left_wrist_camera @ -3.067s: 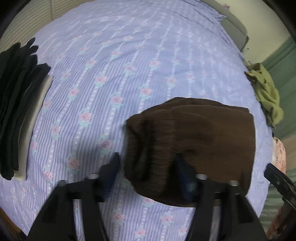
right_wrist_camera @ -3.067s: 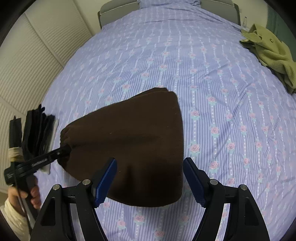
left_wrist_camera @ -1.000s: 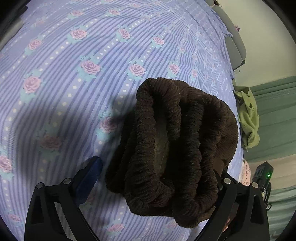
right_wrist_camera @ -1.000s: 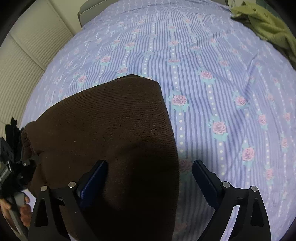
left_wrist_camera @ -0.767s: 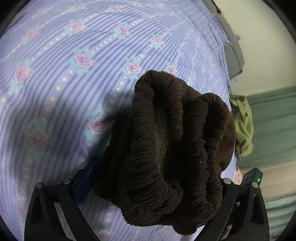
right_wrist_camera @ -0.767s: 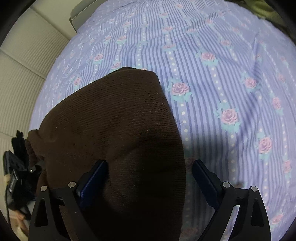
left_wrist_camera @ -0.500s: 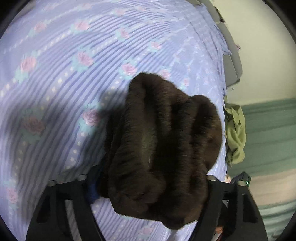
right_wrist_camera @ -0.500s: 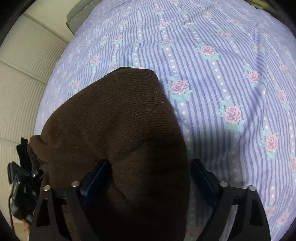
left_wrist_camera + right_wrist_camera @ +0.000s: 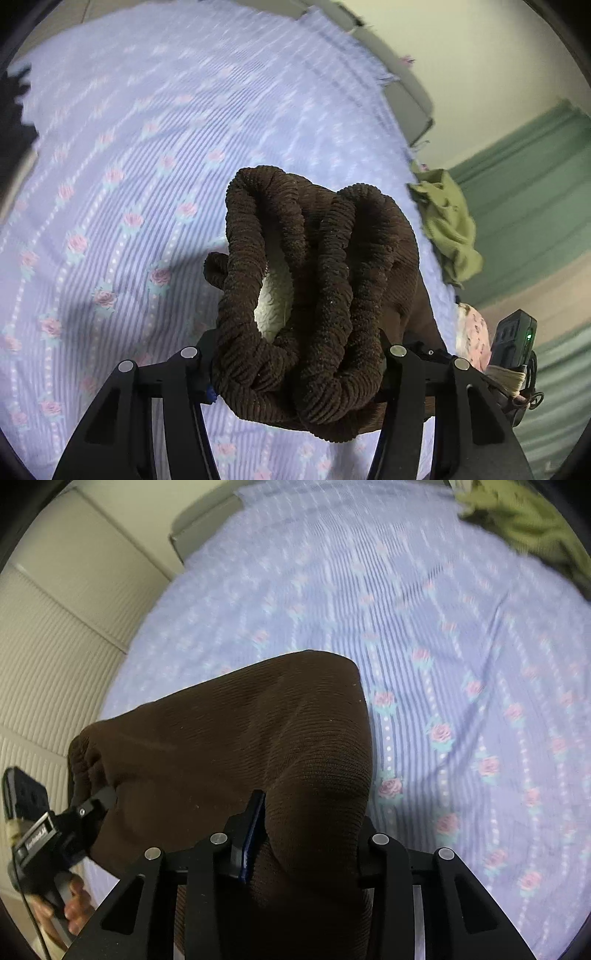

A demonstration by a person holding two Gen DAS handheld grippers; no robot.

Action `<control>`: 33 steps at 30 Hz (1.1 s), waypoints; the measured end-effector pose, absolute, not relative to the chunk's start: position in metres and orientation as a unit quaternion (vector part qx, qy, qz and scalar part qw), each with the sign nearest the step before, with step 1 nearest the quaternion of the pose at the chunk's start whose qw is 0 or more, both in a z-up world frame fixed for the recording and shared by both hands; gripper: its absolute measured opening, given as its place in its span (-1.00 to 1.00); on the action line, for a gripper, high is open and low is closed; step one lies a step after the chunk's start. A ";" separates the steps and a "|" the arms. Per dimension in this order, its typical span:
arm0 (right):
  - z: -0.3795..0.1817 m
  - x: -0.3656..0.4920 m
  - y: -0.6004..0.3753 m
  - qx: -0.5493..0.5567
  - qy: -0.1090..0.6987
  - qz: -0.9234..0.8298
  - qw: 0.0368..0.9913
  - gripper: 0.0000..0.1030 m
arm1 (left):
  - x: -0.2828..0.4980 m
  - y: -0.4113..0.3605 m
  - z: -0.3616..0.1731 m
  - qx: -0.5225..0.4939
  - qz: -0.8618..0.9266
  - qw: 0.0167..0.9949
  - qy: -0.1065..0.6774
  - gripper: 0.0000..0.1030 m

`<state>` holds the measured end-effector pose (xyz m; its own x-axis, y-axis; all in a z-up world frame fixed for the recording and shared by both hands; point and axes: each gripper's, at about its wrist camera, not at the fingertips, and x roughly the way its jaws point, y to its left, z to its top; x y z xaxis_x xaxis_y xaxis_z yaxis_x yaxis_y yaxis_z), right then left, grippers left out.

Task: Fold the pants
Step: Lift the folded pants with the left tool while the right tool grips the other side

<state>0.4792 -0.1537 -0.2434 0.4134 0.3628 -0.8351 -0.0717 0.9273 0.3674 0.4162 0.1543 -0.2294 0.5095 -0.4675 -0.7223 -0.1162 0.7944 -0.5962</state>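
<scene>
Filling both views, brown pants (image 9: pixel 317 295) hide much bedsheet (image 9: pixel 129 166); green cloth (image 9: pixel 448 225) beyond.

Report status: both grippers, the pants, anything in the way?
Left gripper just closed on pants waistband. Right gripper just closed on the other end. Green cloth lies clear, at bed edge.

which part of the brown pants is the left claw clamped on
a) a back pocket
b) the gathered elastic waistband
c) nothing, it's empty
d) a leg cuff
b: in the left wrist view the left claw is closed on the bunched, ribbed waistband of the brown pants, with the pale fleecy lining showing inside the opening.
</scene>
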 end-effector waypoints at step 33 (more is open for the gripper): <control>-0.019 0.279 -0.159 0.102 0.338 0.226 0.908 -0.27 | 0.202 0.142 0.007 -0.222 -0.079 0.923 0.303 0.07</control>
